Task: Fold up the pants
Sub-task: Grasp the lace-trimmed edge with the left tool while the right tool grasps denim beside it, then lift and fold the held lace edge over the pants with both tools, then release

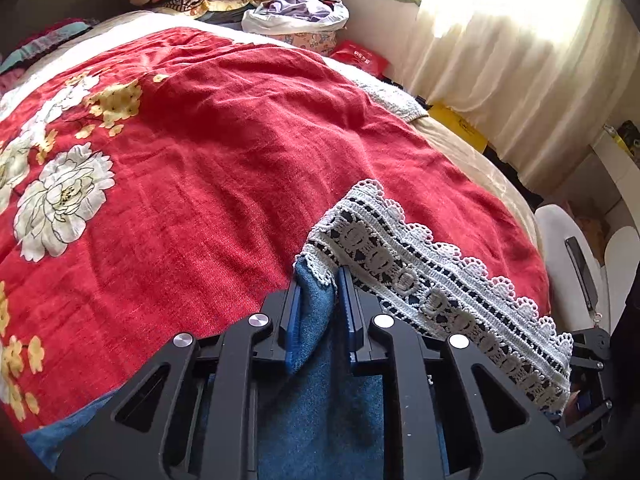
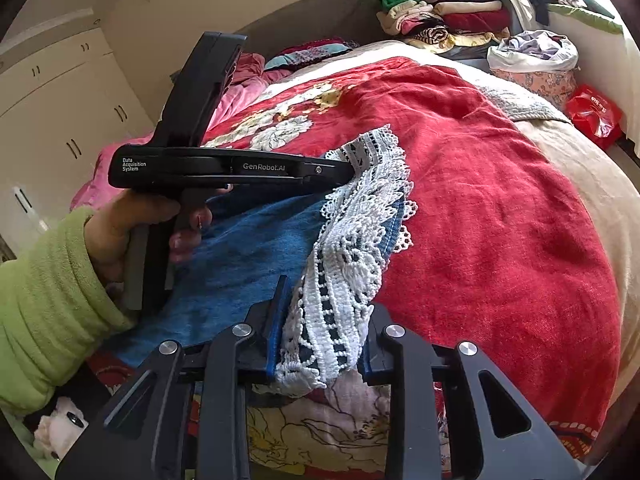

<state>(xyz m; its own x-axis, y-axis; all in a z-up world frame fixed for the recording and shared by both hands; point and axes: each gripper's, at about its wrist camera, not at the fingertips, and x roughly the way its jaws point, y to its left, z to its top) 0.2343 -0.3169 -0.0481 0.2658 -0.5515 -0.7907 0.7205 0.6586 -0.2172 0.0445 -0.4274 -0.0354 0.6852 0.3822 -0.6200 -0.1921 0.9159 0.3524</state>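
Note:
The pants are blue denim (image 2: 248,256) with a wide white lace hem (image 2: 352,240). They hang lifted above a red floral bedspread (image 2: 480,200). My left gripper (image 1: 318,292) is shut on the denim (image 1: 316,312) at the hem's left corner, with the lace hem (image 1: 420,272) stretching away to the right. My right gripper (image 2: 324,320) is shut on the other end of the lace hem. The left gripper's body (image 2: 224,168) and the hand in a green sleeve (image 2: 52,304) show in the right wrist view, at the far end of the hem.
The bedspread (image 1: 200,160) covers most of the bed. Piles of folded clothes (image 2: 444,12) and a bag of laundry (image 2: 536,52) stand at the bed's far side. A curtain (image 1: 500,60) hangs at the right. White cupboards (image 2: 60,100) stand at the left.

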